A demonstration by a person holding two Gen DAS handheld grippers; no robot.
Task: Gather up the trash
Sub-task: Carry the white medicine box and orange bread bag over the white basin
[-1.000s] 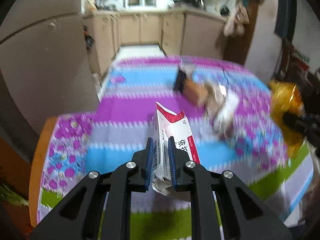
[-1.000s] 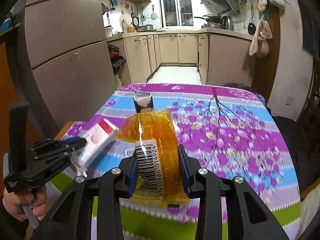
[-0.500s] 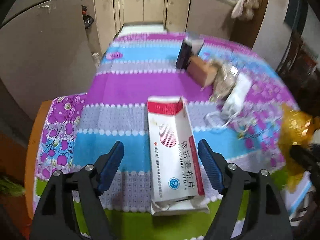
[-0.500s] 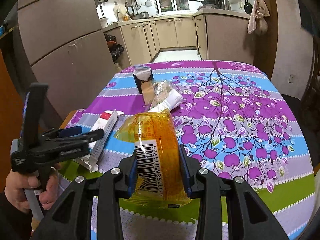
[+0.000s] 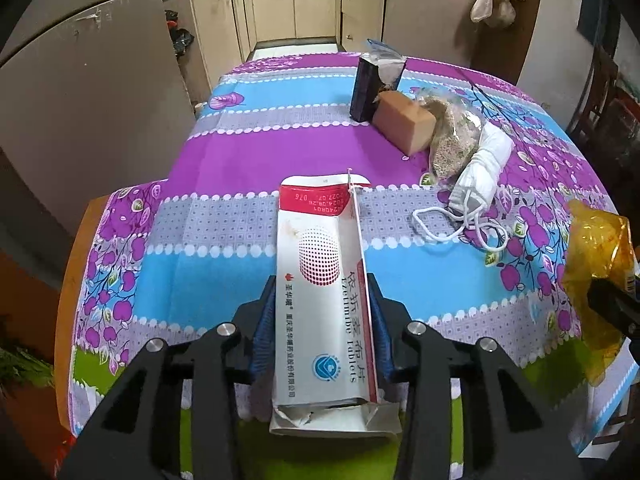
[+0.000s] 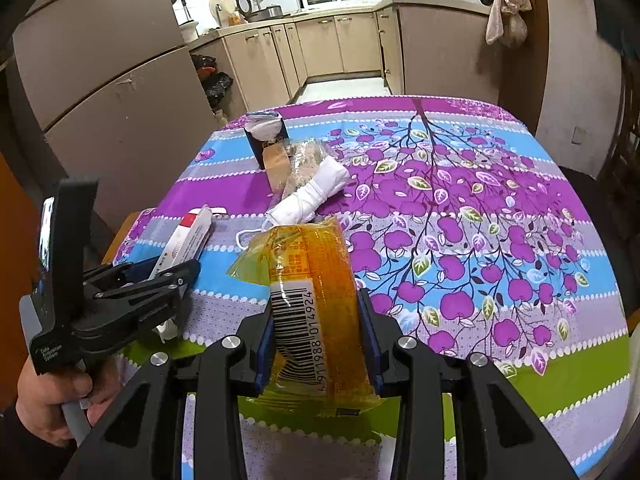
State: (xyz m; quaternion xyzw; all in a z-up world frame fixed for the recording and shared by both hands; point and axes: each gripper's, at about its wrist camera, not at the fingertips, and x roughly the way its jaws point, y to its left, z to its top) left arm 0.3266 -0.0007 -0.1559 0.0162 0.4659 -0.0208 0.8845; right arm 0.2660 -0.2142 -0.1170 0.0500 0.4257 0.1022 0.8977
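Kitchen desk [image 5: 248, 152]: left gripper [image 5: 322, 320] fingers closing onto light, crushable tablet carton [image 5: 324, 296] mid-length; right gripper [image 6: 318, 340] fingers pinch slippery, crinkly yellow wrapper [image 6: 308, 280].

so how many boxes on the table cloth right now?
3. Pill box near the front edge, between the left gripper's fingers; dark box standing at the far end; tan box right beside it. The bag could hide more.

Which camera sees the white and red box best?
The left wrist view: the tablet box lies face-up between the left tool, print readable. The right wrist view shows only its thin edge.
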